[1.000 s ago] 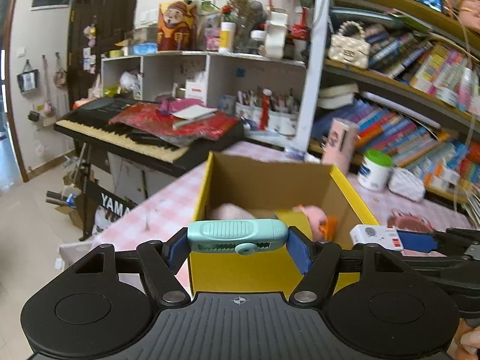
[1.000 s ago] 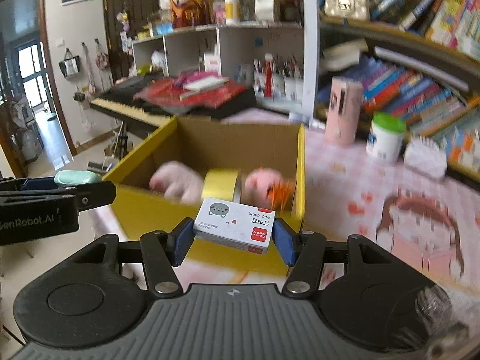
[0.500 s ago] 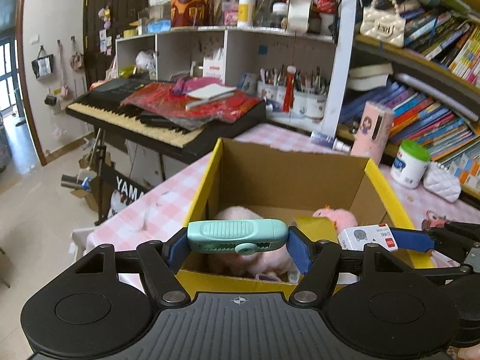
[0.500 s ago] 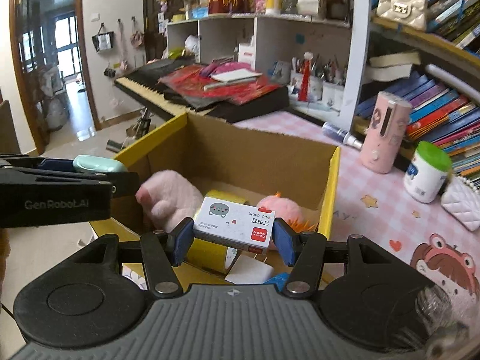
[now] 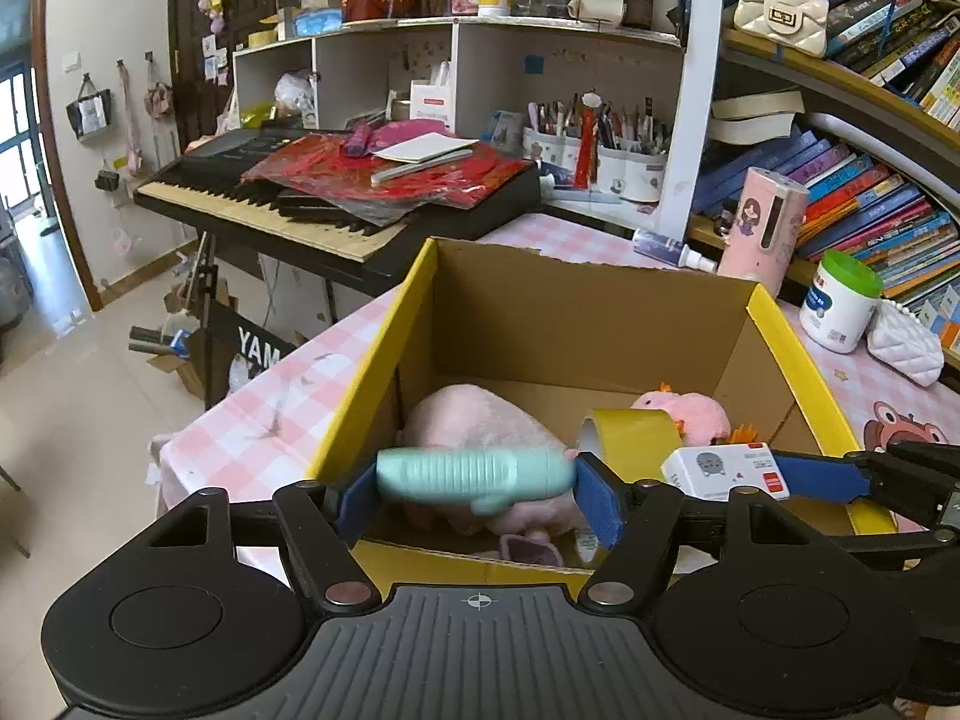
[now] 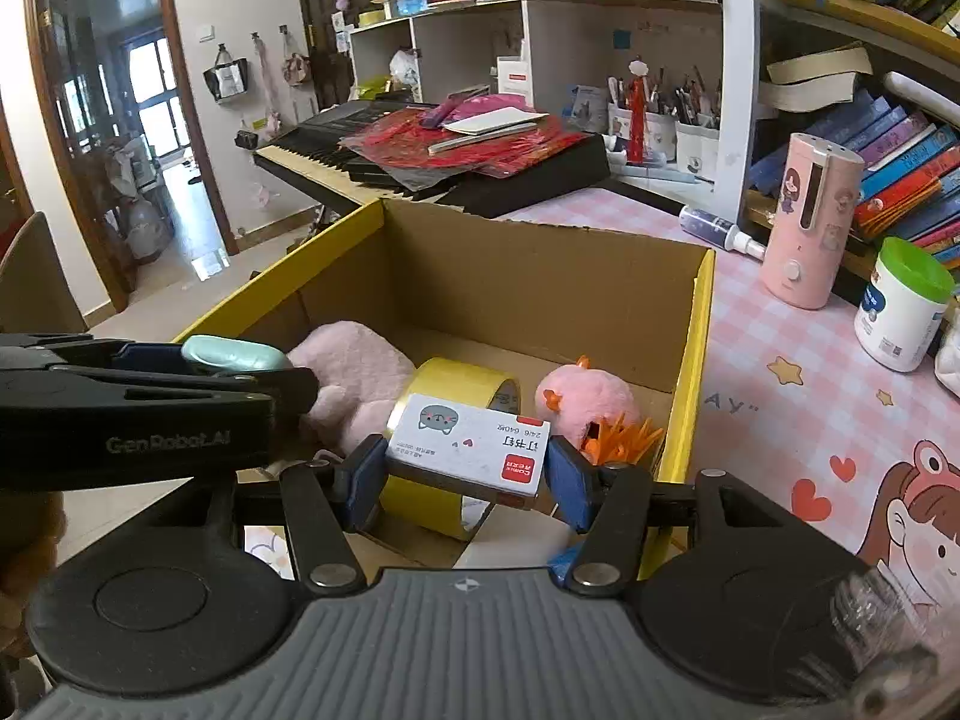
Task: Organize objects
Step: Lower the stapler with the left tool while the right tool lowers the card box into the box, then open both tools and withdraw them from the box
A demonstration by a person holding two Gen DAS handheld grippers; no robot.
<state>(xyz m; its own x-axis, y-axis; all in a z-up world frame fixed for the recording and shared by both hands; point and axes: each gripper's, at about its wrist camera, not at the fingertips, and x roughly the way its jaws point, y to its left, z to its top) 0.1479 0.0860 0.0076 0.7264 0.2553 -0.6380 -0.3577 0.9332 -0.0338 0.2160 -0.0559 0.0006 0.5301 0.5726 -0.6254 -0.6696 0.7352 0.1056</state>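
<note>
My left gripper [image 5: 474, 495] holds a teal ribbed tool [image 5: 468, 471] end to end between its blue pads, just over the near rim of a yellow-sided cardboard box [image 5: 804, 372]. Its jaws are opening and the tool looks blurred and rolled, though it still spans the pads. My right gripper [image 6: 465, 474] is shut on a white staples box [image 6: 468, 441] with a cat face and a red label, over the same cardboard box [image 6: 696, 348]. Inside lie a pink plush [image 5: 480, 420], a yellow tape roll [image 6: 456, 378] and a small pink plush with orange frills [image 6: 585, 399].
The box stands on a pink checked table [image 5: 288, 396]. To its right are a pink cylinder [image 6: 810, 222], a green-lidded tub [image 6: 906, 306] and a white quilted pouch [image 5: 906, 348]. Behind are a keyboard [image 5: 336, 192] under red cloth and crowded bookshelves [image 5: 870, 192].
Both grippers came forward and tipped down over the box, so its inside shows more. The teal tool rolled between the left pads, ribbed face now showing. The staples box stays gripped.
</note>
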